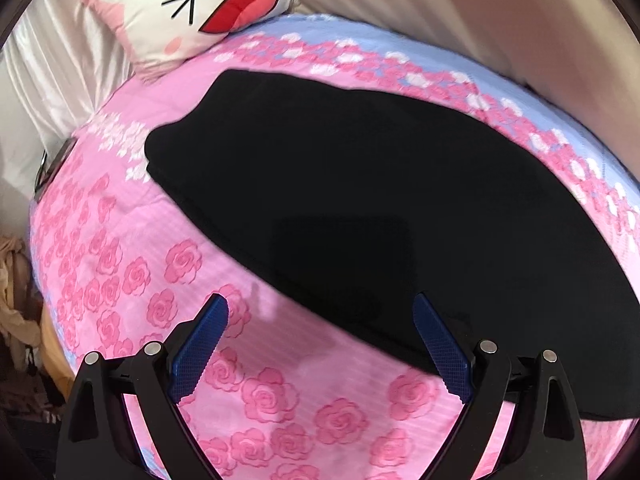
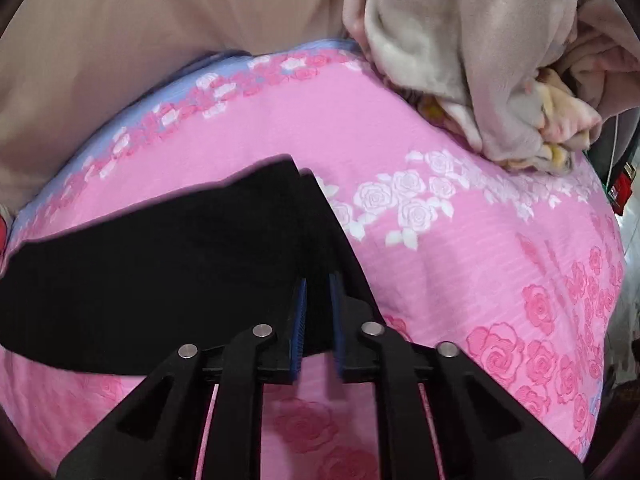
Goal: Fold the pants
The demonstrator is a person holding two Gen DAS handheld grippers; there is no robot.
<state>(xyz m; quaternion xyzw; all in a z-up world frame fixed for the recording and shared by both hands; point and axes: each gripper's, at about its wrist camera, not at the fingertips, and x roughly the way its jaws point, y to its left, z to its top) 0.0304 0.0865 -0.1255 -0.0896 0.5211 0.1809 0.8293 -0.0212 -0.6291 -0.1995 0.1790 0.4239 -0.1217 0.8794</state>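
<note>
We are pinching the black pants point(image 2: 160, 264) in our right gripper point(image 2: 318, 280) at frame centre; our left gripper point(image 1: 320, 304) is gaping wide, holding nothing.

Left gripper point(image 1: 320, 312), right gripper point(image 2: 318, 284): black angular frames, silver round bolts, blue textured pads point(image 1: 200, 344).

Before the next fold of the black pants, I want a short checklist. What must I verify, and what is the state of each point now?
1. Right gripper closed on the pants: ok, pads pinch the cloth near its end corner.
2. Left gripper ready to grasp: ok, open, holding nothing, over the pants' near edge.
3. Pants lie flat on the bedsheet: ok, no big wrinkles visible.
4. All layers held in the right grasp: cannot tell, black cloth hides the layers.
5. Pillow apart from the pants: ok.
6. Blanket pile apart from the pants: ok.
</note>
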